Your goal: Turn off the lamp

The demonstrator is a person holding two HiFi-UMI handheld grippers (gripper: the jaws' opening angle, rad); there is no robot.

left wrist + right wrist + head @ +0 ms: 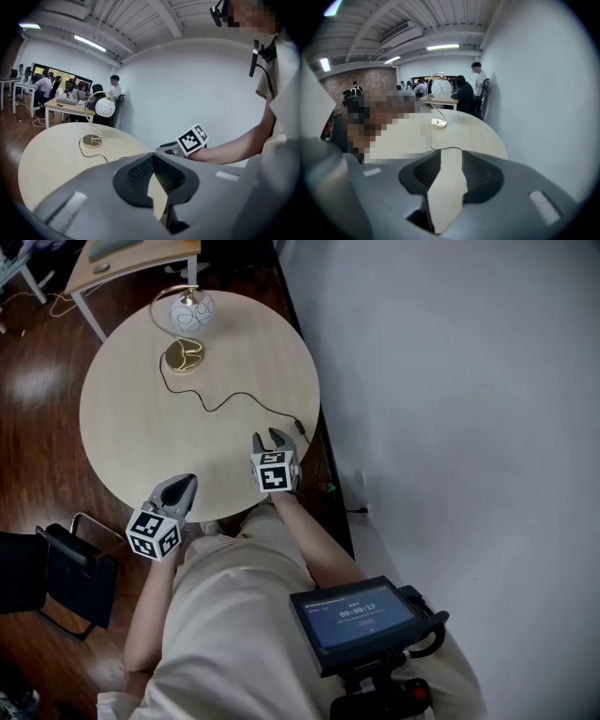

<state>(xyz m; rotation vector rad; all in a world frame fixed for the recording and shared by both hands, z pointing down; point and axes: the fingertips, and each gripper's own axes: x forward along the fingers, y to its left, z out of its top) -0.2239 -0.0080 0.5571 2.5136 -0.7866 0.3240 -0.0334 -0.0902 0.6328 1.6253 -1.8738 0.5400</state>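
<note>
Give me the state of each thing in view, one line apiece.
lamp: upright on the table, untouched; lit or not, cannot tell.
cord: slack across the table, reaching its right edge.
left gripper: shut, empty.
right gripper: open, empty.
screen: on.

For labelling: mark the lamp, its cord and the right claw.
lamp (184,355), head view, brass base
cord (225,403), head view, middle of its run
right claw (270,439), head view, midway between its tips
</note>
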